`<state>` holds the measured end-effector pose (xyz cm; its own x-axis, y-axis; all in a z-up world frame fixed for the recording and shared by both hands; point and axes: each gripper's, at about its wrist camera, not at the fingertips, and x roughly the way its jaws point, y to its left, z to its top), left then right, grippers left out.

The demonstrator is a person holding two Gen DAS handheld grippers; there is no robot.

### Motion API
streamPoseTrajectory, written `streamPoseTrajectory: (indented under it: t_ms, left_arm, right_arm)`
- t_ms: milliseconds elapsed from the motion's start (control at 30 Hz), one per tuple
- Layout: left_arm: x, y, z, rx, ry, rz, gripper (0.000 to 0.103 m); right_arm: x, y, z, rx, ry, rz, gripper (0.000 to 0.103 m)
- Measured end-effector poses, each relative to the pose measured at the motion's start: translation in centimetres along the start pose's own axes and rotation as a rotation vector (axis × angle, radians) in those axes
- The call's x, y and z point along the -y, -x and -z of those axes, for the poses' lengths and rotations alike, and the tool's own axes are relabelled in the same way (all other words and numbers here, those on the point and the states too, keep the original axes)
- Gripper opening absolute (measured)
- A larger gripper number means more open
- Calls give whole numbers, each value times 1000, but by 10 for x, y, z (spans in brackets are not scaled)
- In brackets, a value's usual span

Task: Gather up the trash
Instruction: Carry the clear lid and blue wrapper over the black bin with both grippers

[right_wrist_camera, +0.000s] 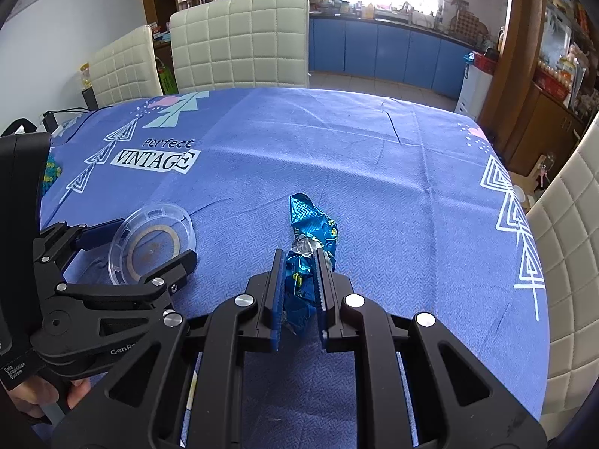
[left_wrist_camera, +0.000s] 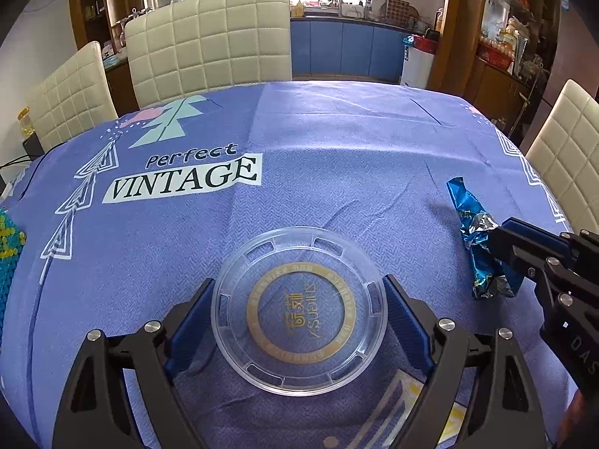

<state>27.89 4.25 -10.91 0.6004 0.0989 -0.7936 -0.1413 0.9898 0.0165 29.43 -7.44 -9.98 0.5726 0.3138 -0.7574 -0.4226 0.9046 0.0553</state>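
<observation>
Trash on the purple tablecloth (left_wrist_camera: 337,142): a clear plastic lid (left_wrist_camera: 299,310) and a crumpled blue foil wrapper (right_wrist_camera: 310,232), both in reach.

I have the right gripper (right_wrist_camera: 298,262) clenched on the wrapper's lower half, its upper end sticking out past the fingertips. It looks feather-light, soft and crinkly, so I'd expect it to slip free unless pinched across the bunched middle. My left gripper (left_wrist_camera: 299,292) straddles the lid with its jaws wide; the pads sit at the rim on either side, and I can't say they press it. The lid looks thin, stiff and slick, lying flat, so I'd take it across its rim. Cream chairs (left_wrist_camera: 209,37) ring the table; nothing blocks either piece.
</observation>
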Motion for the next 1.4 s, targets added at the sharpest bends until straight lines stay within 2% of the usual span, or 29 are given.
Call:
streamPoseTrajectory:
  t_ms: [333,767,1067,1400]
  left_arm:
    - [20,30,9,27,-36,31,84]
    - [84,77,38,61,-137,114,84]
    - [153,110,66,74,-246,212,84]
    - [260,146,100,83,-422,375,84]
  right_arm:
    - [6,34,12,22,-11,31,16]
    - [37,102,72,27,-91,125,16]
    - [74,162,127,28,-179,230,16]
    - [141,230,199,24,-350,403,16]
